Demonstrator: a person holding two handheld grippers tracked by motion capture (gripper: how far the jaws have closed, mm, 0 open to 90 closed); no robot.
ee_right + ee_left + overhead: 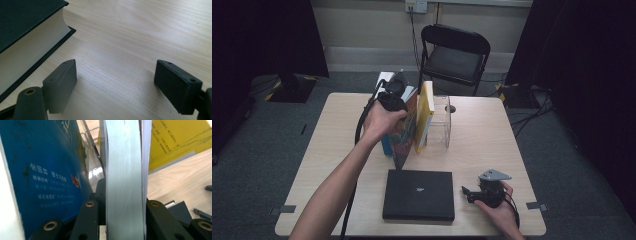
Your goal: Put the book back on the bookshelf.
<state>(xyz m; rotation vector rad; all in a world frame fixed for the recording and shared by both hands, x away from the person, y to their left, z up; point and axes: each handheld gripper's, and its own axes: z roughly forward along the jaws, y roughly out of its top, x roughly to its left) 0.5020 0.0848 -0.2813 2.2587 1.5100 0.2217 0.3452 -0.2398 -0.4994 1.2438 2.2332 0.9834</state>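
A: Pale-grey page edges sit squeezed between the jaws of the left gripper (124, 220), so it is pinching the orange-covered book (404, 132) that stands on the wooden table (492, 145)

B: Where does that book stand against the clear bookend (441, 122)?

A: To its left, with the yellow book (424, 117) between them and the blue book (47, 177) on its far side. It leans, its lower corner swung out toward the black book (418, 194), which suggests it is being drawn from the row by its upper edge

B: And the right gripper (468, 194)?

A: It rests low on the table just right of the black book, well apart from the bookend, jaws spread with only bare wood between them. It seems parked to keep out of the way

B: Room to move?

A: Open tabletop lies in front of the bookend and to its right. The squeeze is on its left, where the blue and yellow covers crowd the gripped book on both sides
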